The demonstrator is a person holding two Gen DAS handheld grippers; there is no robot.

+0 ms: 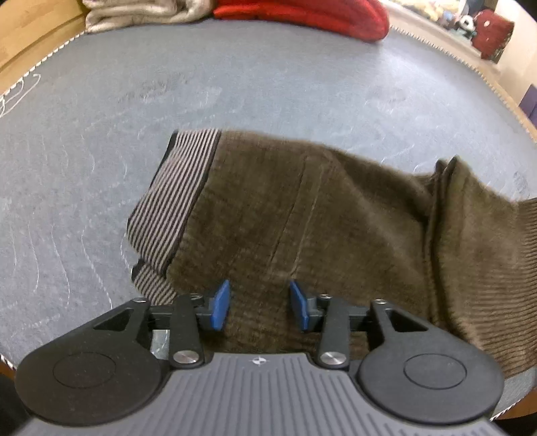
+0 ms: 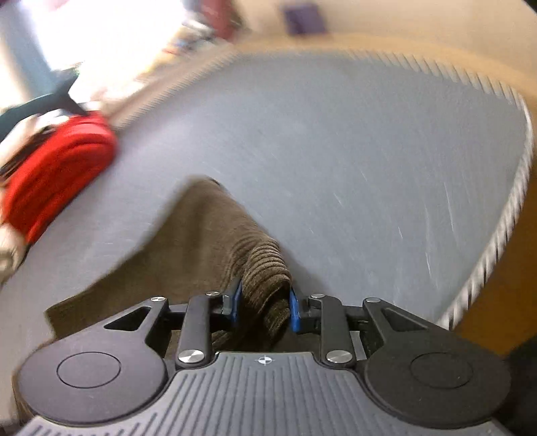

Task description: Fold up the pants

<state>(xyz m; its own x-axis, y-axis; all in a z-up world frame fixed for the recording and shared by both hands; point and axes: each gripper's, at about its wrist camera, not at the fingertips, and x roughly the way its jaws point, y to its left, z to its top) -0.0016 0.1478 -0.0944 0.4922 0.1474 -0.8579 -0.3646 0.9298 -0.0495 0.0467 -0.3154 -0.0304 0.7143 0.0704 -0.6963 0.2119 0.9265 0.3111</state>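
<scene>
Brown corduroy pants [image 1: 302, 214] with a striped waistband [image 1: 171, 201] lie on the grey mat [image 1: 235, 84]. My left gripper [image 1: 260, 303] is open, its blue pads hovering over the pants' near edge, close to the waistband. In the right wrist view my right gripper [image 2: 264, 303] is shut on a bunched fold of the pants [image 2: 214, 241], holding that part lifted above the mat [image 2: 369, 151]; the rest trails down to the left. The right view is motion-blurred.
A folded red garment [image 1: 302, 13] and a beige one [image 1: 141, 13] sit at the mat's far edge; the red one also shows in the right wrist view [image 2: 57, 167]. The mat's fringed edge [image 2: 496, 234] and wooden floor lie to the right.
</scene>
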